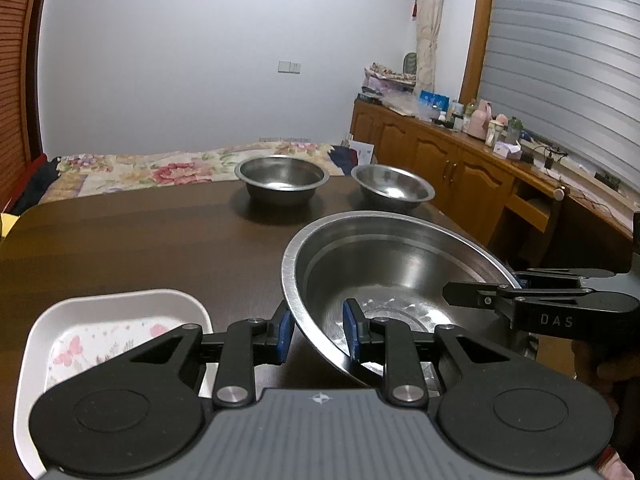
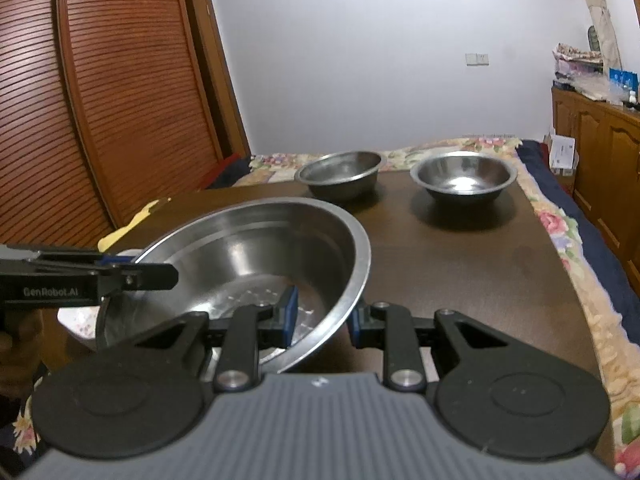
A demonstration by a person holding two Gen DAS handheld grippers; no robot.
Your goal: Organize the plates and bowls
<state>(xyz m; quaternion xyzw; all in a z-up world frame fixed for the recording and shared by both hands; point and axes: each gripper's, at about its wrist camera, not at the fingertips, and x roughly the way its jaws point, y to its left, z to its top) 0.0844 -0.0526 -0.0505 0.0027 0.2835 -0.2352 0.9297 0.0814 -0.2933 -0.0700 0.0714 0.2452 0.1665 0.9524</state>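
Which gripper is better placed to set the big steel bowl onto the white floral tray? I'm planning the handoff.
Left. The left gripper clamps the large steel bowl's rim right beside the white floral tray. The right gripper holds the opposite rim, farther from it.

A brown desk (image 1: 140, 240) stands against a floral bed (image 1: 160, 168). Wooden cabinets (image 1: 440, 160) carry clutter; a louvred door (image 2: 100, 100) stands left.
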